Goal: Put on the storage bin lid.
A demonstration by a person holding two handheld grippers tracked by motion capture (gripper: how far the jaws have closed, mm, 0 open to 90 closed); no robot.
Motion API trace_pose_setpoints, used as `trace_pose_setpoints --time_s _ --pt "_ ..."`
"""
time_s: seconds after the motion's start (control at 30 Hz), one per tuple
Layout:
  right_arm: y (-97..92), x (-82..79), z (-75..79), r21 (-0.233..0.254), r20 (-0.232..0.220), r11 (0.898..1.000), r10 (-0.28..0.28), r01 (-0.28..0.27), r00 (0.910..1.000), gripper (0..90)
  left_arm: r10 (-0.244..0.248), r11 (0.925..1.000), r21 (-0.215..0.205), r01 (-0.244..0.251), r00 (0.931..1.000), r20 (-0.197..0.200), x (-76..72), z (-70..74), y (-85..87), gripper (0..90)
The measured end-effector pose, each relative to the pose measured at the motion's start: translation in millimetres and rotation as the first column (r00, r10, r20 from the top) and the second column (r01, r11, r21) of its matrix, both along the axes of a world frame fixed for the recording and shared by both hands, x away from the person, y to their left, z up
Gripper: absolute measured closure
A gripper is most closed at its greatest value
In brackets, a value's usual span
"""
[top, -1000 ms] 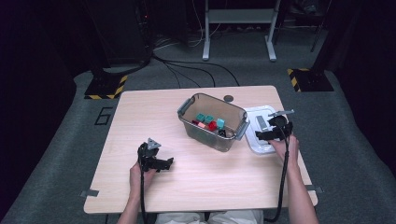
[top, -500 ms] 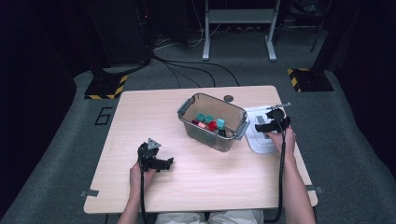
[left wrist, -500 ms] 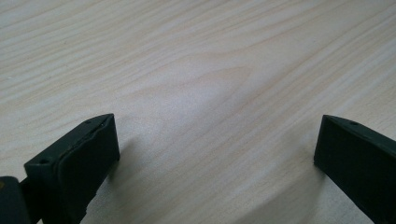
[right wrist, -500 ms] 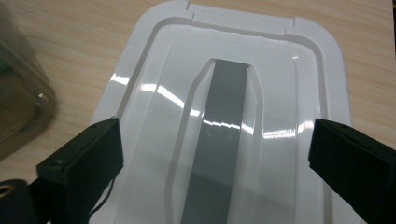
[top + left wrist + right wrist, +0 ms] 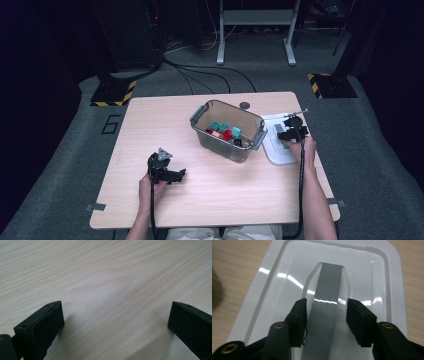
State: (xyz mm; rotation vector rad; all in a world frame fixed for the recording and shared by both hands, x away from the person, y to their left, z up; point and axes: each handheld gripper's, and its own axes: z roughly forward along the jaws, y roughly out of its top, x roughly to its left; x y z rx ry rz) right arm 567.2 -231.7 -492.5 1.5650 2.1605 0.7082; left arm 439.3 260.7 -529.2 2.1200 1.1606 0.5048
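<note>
A white plastic lid (image 5: 276,150) lies flat on the table at the right, beside a clear bin (image 5: 220,145). Down its middle runs a grey handle strip (image 5: 327,290). My right gripper (image 5: 326,315) is low over the lid (image 5: 287,277) and straddles the strip. Its jaws have just been closing; the left pad sits at the strip's edge, and a small gap shows at the right pad. In the high view the right gripper (image 5: 291,131) is over the lid's far half. My left gripper (image 5: 177,175) rests open near the table's front left, with bare wood (image 5: 112,277) between its jaws (image 5: 116,320).
The clear bin holds several small teal and red blocks (image 5: 223,129) and has grey latches at its ends. A small dark disc (image 5: 244,105) lies near the far table edge. Cables and stand legs are on the floor beyond the table.
My right gripper has moved a little farther along the lid, away from the person. The left gripper has stayed where it was.
</note>
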Motion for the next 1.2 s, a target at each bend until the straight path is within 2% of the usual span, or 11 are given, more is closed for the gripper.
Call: trace_pose_setpoints --time_s 0.1,0.23,0.3,0.33,0.4,0.5,0.7,0.83,1.07,1.2 --pt "-0.5 0.1 -1.0 0.02 -0.007 1.0 0.011 -0.011 0.9999 60.9 0.0 1.0 0.0 0.0 1.0 0.0 0.0 0.0 0.0 0.1" --pt "-1.0 0.2 -0.3 0.041 -0.018 0.999 0.005 -0.004 0.9998 63.6 0.0 1.0 0.0 0.0 1.0 0.0 0.0 0.0 0.1 0.1" --pt "-1.9 1.5 1.6 0.025 -0.03 1.0 0.019 -0.018 0.9994 66.5 0.0 1.0 0.0 0.0 1.0 0.0 0.0 0.0 0.0 0.1" --pt "-1.4 1.3 2.1 0.021 -0.031 0.999 0.039 -0.038 0.9988 66.7 0.0 1.0 0.0 0.0 1.0 0.0 0.0 0.0 0.0 0.1" --pt "0.2 0.6 3.0 0.008 -0.029 0.999 0.04 -0.04 0.9988 66.7 0.0 1.0 0.0 0.0 1.0 0.0 0.0 0.0 0.0 0.1" --pt "-1.8 -0.1 3.4 0.018 -0.028 0.998 0.054 -0.054 0.9981 66.8 0.0 1.0 0.0 0.0 1.0 0.0 0.0 0.0 0.0 0.1" --pt "-2.4 -3.5 9.6 0.037 -0.019 0.998 0.058 -0.057 0.9981 66.8 0.0 1.0 0.0 0.0 1.0 0.0 0.0 0.0 0.0 0.1" --pt "-2.4 -5.7 14.0 0.018 -0.02 0.997 0.071 -0.071 0.9973 66.8 0.0 1.0 0.0 0.0 1.0 0.0 0.0 0.0 0.0 0.1" --pt "-9.0 -11.1 20.0 0.026 -0.019 0.997 0.067 -0.066 0.9976 66.8 0.0 1.0 0.0 0.0 1.0 0.0 0.0 0.0 0.0 0.1" --pt "-10.8 -14.0 25.6 0.021 -0.007 0.996 0.087 -0.087 0.9962 66.8 0.0 1.0 0.0 0.0 1.0 0.0 0.0 0.0 0.0 0.1"
